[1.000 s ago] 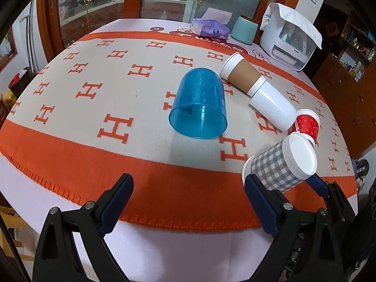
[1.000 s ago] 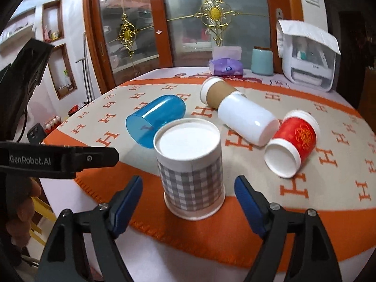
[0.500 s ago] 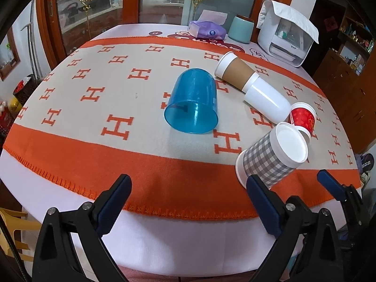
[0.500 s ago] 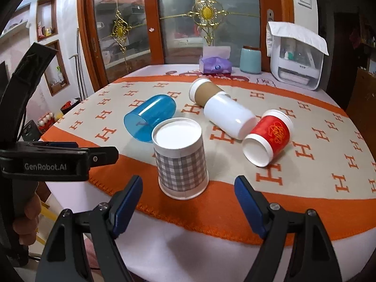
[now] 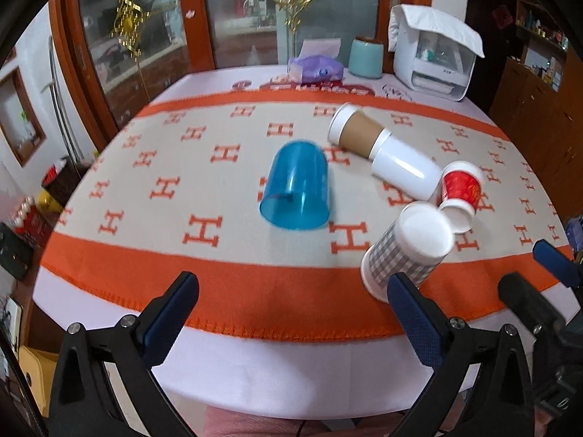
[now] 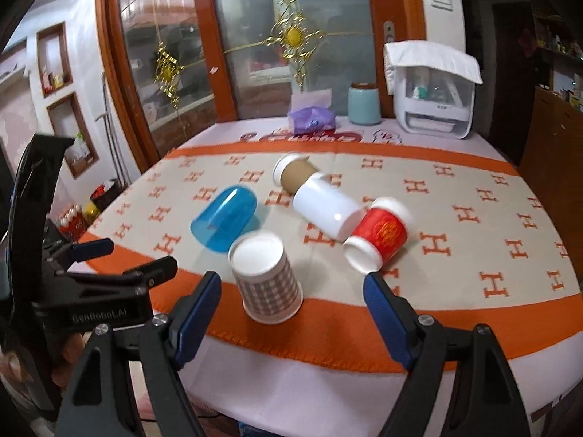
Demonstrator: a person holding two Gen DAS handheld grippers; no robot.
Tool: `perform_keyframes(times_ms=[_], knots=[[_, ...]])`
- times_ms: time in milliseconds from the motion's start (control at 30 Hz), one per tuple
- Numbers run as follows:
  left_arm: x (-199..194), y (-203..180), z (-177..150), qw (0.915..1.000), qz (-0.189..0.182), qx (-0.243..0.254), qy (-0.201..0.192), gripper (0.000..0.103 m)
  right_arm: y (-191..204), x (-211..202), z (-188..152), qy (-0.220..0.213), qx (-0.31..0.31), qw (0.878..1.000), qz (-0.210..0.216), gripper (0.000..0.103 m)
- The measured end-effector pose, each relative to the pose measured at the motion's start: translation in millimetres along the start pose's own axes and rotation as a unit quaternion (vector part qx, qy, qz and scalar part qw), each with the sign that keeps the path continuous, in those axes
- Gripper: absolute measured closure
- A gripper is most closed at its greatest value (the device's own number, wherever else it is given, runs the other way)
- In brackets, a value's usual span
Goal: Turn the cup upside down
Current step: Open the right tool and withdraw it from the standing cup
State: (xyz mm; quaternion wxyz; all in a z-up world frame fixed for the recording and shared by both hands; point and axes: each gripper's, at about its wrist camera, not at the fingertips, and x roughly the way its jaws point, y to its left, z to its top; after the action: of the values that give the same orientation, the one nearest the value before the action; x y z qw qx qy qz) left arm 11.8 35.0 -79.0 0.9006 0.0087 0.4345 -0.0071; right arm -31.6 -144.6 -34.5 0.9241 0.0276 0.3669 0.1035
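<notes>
Grey-checked paper cup [image 6: 267, 276] sits rim-down on the orange blanket border [image 6: 346, 331], so flip looks done. Your right gripper [image 6: 291, 313] & left gripper [image 5: 291, 313] are both spread wide, holding nothing, clear of it.

Checked cup [image 6: 269, 284] upside down before wide-spread right gripper [image 6: 291, 313]

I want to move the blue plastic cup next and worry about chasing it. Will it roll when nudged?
Probably. The blue plastic cup lies on its side on the blanket, so a sideways push would likely roll it in a curve, given its taper. It looks thin and light, so open tongs could easily knock it away.
</notes>
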Motion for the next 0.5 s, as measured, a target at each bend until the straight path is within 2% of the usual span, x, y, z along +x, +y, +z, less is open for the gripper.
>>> perform_keyframes(times_ms=[267,500], knots=[[-37.6,-16.9,26.9,0.9991,0.008,0.015,-0.039,0.001,-4.5,-34.1,30.2,-0.039,0.037,0.999,-0.003,0.022],[-59.9,-22.1,45.5,0.9982,-0.010,0.001,-0.060,0.001,1.6,-45.4,38.8,-0.064,0.033,0.997,-0.014,0.022]])
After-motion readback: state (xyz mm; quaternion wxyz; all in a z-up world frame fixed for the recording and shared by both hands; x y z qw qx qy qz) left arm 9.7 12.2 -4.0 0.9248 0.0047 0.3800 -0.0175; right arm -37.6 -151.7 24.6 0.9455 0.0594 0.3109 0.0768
